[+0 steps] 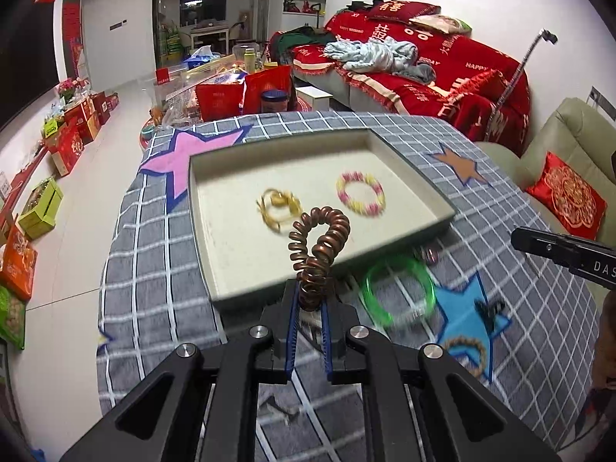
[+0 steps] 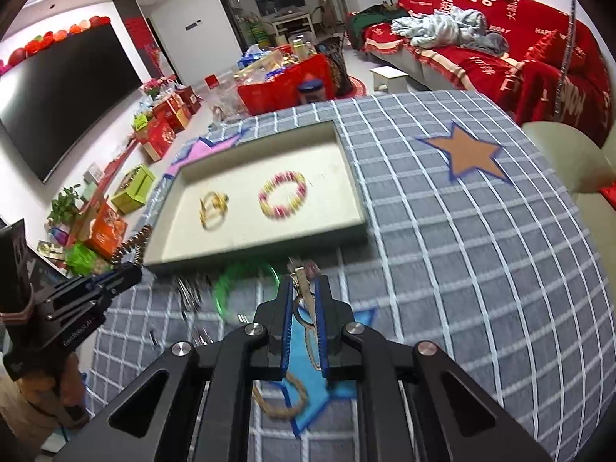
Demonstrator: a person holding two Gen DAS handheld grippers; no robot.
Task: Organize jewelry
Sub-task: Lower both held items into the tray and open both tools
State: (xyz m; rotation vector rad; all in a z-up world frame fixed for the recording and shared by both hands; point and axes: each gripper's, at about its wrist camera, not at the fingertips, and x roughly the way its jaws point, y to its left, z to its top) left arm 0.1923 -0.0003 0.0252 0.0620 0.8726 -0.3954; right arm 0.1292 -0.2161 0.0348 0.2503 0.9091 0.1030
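Over the tray's near edge, my left gripper pinches a brown coil bracelet, upright. Inside lie a gold bangle and a pink-yellow bead bracelet. Further right, my right gripper clamps a small metal clip above the green bangle on the checked cloth.

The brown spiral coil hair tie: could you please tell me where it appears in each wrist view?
Left wrist: brown spiral coil hair tie at centre, clamped in the left gripper, over the tray's near edge.
Right wrist: hair tie at far left, beside the tray.
Shared landmark: shallow beige tray.
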